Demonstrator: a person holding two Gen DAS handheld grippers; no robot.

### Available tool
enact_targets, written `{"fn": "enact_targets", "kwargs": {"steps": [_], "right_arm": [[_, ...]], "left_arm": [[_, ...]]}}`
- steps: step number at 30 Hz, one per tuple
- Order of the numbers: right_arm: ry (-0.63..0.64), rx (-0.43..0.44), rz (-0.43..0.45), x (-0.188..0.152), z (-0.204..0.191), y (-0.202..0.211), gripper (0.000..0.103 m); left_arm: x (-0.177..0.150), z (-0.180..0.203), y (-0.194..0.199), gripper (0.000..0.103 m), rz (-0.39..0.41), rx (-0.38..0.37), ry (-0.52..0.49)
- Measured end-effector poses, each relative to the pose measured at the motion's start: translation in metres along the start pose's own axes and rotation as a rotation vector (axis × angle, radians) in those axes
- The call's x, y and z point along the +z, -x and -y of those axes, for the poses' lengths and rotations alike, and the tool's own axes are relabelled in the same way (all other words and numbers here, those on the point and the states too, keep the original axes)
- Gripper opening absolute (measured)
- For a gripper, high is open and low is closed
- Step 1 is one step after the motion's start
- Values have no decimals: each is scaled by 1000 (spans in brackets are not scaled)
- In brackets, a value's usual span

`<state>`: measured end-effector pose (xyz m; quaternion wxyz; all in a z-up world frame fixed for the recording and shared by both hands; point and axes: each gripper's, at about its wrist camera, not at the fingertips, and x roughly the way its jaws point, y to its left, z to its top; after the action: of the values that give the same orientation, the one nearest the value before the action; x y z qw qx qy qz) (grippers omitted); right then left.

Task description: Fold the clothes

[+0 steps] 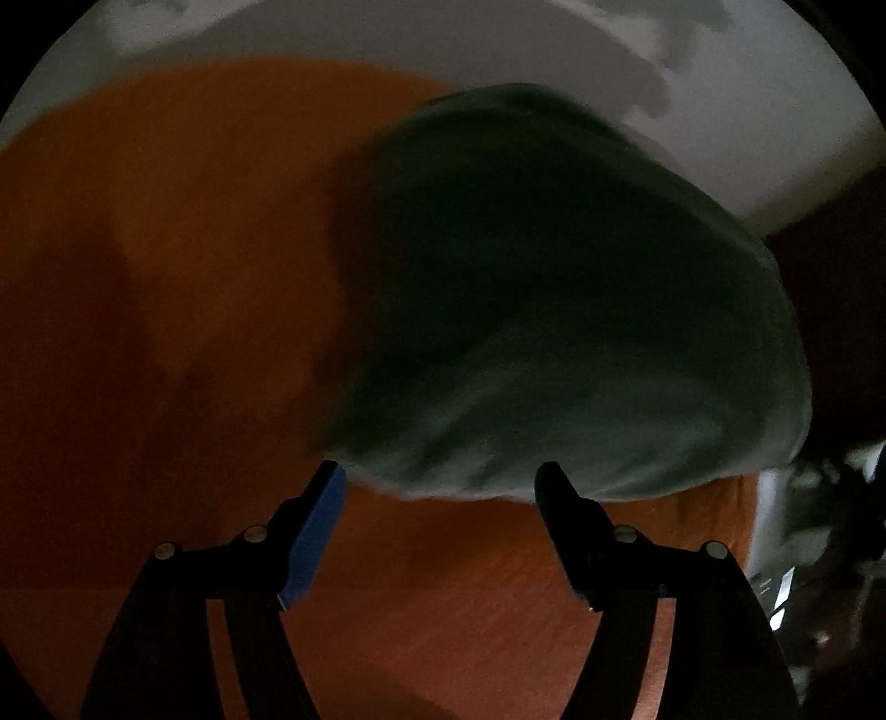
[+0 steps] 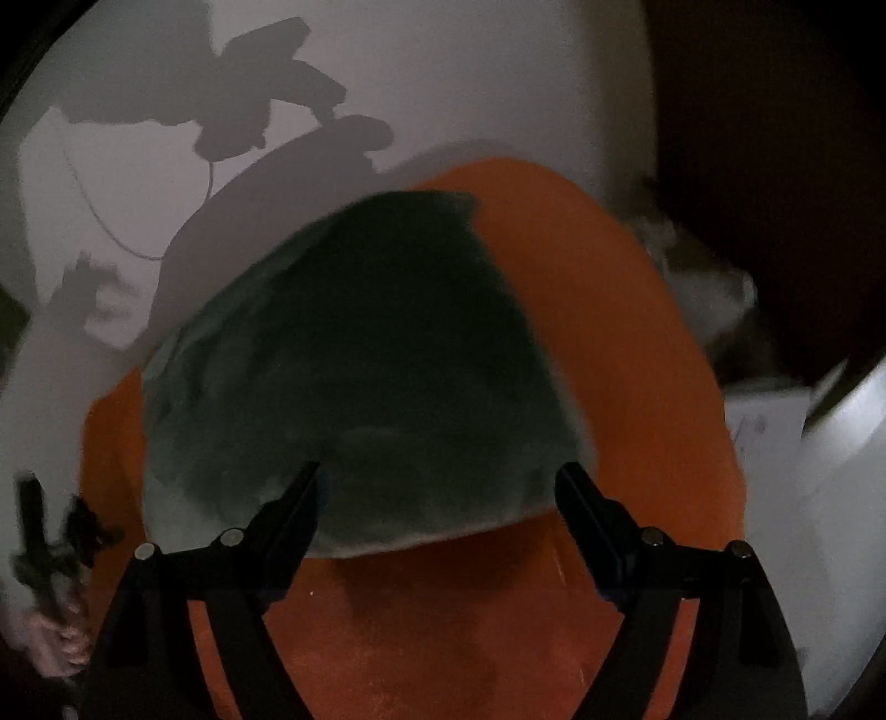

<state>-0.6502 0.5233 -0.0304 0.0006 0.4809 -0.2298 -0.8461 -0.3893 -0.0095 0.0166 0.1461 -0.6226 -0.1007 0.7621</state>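
Left wrist view, nearest first. The left gripper has its two black fingers spread wide, the left one faced with a blue pad. Nothing is pinched between them; only the orange cloth-covered surface shows in the gap. Just beyond the fingertips lies the grey-green soft fabric garment, bunched into a rounded mound. Its near hem runs across just past both tips; whether it touches them cannot be told through the blur. The mound spreads ahead and to the right of the fingers. Left of it the orange surface continues bare. Beyond that stands a pale grey wall carrying shadows.

Right wrist view, nearest first. The right gripper likewise has its black fingers set wide apart, with nothing gripped. Between them the orange surface shows, and the garment's near edge crosses the gap close behind the tips. The left fingertip overlaps the fabric in the picture; contact cannot be confirmed. The garment rises ahead and to the left. At the far left edge, beside the left finger, a person's hand holds a dark device, indistinct. Beyond, the wall bears gripper-shaped shadows. To the right of the fingers stand pale objects, too blurred to identify.
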Motion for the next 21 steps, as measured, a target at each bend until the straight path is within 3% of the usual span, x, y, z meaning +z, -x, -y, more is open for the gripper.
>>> {"fn": "enact_targets", "kwargs": {"steps": [4, 9, 11, 16, 21], "right_arm": [[-63, 95, -37, 21, 23, -3, 84], [-25, 86, -68, 55, 20, -18, 91], [-45, 98, -89, 63, 20, -25, 93], [-59, 25, -119, 68, 12, -24, 95], [-92, -12, -169, 76, 0, -29, 100]], "left_arm": [[14, -16, 12, 73, 18, -53, 43], [63, -17, -6, 75, -12, -62, -39], [92, -16, -23, 75, -32, -103, -64], [151, -17, -64, 75, -101, -217, -85], [171, -17, -81, 76, -141, -335, -18]]}}
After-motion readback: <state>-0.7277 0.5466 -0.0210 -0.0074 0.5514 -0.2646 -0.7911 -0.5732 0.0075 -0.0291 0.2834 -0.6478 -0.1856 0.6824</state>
